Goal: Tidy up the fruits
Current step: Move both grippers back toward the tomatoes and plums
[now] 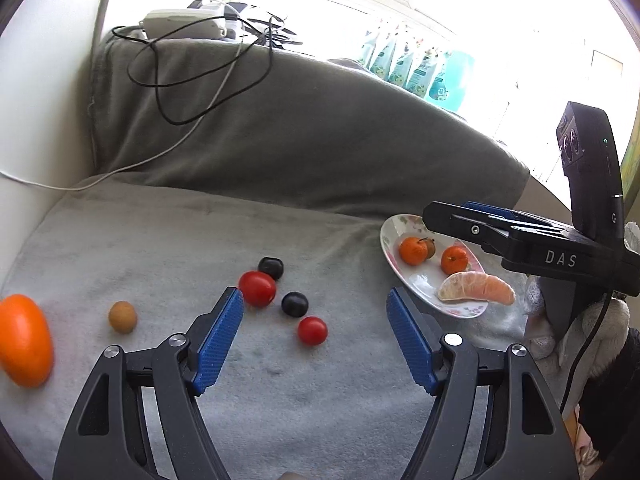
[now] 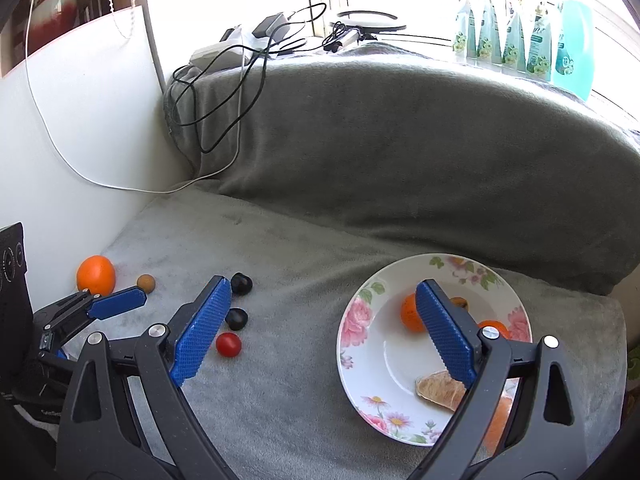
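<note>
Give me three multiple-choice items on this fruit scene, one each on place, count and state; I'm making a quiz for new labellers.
1. Where does the peeled mandarin piece lie?
A. on the flowered plate
B. on the blanket
C. between a gripper's pads

2. How many red tomatoes lie on the blanket?
A. one
B. two
C. four

3. How does the left gripper stand?
A. shut on a tomato
B. shut on nothing
C. open and holding nothing

Answers: 1 A, it rests by the plate's near rim; 2 B, a larger tomato and a smaller tomato; 3 C, its blue pads stand wide apart over the blanket.
</note>
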`<state>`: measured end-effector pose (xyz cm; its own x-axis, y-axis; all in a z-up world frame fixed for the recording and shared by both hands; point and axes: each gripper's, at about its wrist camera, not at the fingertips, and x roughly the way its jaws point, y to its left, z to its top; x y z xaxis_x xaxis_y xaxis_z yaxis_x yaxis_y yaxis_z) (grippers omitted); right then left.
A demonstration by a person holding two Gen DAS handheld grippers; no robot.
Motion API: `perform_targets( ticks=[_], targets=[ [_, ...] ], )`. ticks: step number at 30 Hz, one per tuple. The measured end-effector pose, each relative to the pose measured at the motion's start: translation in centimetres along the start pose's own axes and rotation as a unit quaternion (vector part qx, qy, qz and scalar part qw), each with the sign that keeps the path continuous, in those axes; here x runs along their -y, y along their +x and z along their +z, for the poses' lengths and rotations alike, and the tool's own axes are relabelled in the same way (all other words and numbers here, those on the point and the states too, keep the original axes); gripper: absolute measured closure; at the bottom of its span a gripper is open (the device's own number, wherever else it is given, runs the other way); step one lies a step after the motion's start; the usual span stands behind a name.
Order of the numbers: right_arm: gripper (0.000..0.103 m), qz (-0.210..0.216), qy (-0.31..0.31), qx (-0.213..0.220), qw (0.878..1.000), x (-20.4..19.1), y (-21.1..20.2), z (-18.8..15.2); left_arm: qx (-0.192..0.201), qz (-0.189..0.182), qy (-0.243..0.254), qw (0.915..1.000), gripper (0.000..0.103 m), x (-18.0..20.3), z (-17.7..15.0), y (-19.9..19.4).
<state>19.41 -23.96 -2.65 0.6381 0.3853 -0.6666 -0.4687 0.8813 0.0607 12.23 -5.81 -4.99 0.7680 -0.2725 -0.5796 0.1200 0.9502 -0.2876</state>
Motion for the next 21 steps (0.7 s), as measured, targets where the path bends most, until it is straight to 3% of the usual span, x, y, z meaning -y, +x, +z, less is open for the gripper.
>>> perform_targets(
  ticks=[6, 8, 12, 17, 21],
  targets=[
    [0.009, 0.021, -0.016, -0.020, 0.999, -1.9, 1.6, 0.0, 0.005, 0.029, -0.015, 0.9995, 0.029, -3.1, -0.4, -1.2],
    [0.016, 0.029, -0.020, -0.030, 0.999, -2.5, 2.3, -0.1, 0.004, 0.036, -0.021, 0.9991, 0.029, -4.1, -0.6, -1.5],
    [0.018, 0.040, -0.028, -0.048, 0.998, -3.5, 3.4, -0.3, -0.001, 0.051, -0.032, 0.9982, 0.029, -5.9, -1.2, -1.6],
    [0.032, 0.056, -0.027, -0.077, 0.995, -4.3, 5.2, -0.7, -0.005, 0.063, -0.047, 0.9969, 0.029, -7.7, -2.0, -1.6],
    [0.036, 0.072, -0.015, -0.100, 0.992, -4.3, 6.8, -1.2, -0.011, 0.069, -0.056, 0.9960, 0.029, -8.7, -2.3, -1.0]
  ],
)
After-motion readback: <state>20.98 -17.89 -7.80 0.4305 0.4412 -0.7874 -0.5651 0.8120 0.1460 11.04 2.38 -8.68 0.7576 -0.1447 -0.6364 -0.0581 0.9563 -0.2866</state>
